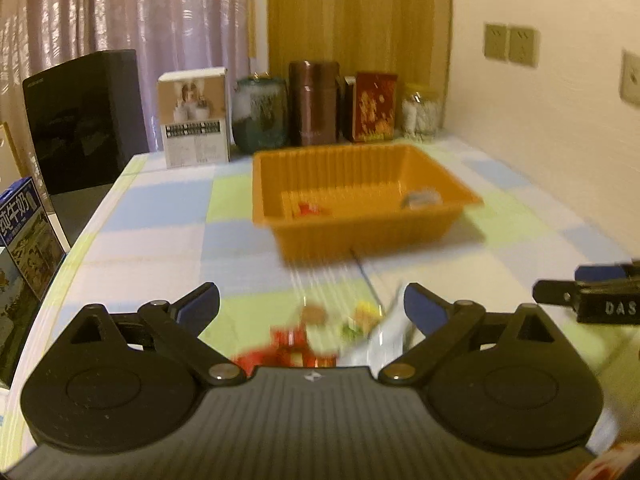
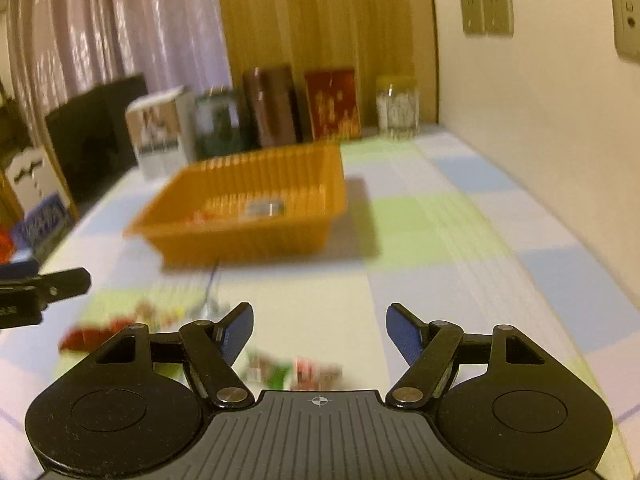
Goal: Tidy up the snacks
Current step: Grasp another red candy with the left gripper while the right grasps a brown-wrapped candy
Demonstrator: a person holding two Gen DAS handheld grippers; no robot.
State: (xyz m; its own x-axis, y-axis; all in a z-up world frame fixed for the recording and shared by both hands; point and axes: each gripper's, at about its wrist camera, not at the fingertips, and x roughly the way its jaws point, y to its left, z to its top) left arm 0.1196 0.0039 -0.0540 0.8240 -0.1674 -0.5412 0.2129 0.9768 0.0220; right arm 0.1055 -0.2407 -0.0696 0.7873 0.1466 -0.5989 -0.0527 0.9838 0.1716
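Observation:
An orange tray [image 1: 432, 222] sits on the checked tablecloth; inside it lie a red snack [image 1: 308, 210] and a grey packet [image 1: 422, 199]. My left gripper [image 1: 312, 298] is open above a blurred red-and-yellow snack packet [image 1: 316, 336] with a clear wrapper on the cloth. In the right wrist view the tray [image 2: 240, 236] lies ahead to the left. My right gripper [image 2: 320, 316] is open and empty above small wrapped snacks [image 2: 296, 372] on the cloth. More snacks [image 2: 120, 324] lie to its left. Both views are motion-blurred.
At the table's back stand a white box [image 1: 194, 118], a green jar [image 1: 260, 114], a brown flask [image 1: 314, 102], a red box [image 1: 374, 106] and a glass jar [image 1: 422, 114]. A blue milk carton [image 1: 24, 236] is at the left edge. The wall is on the right.

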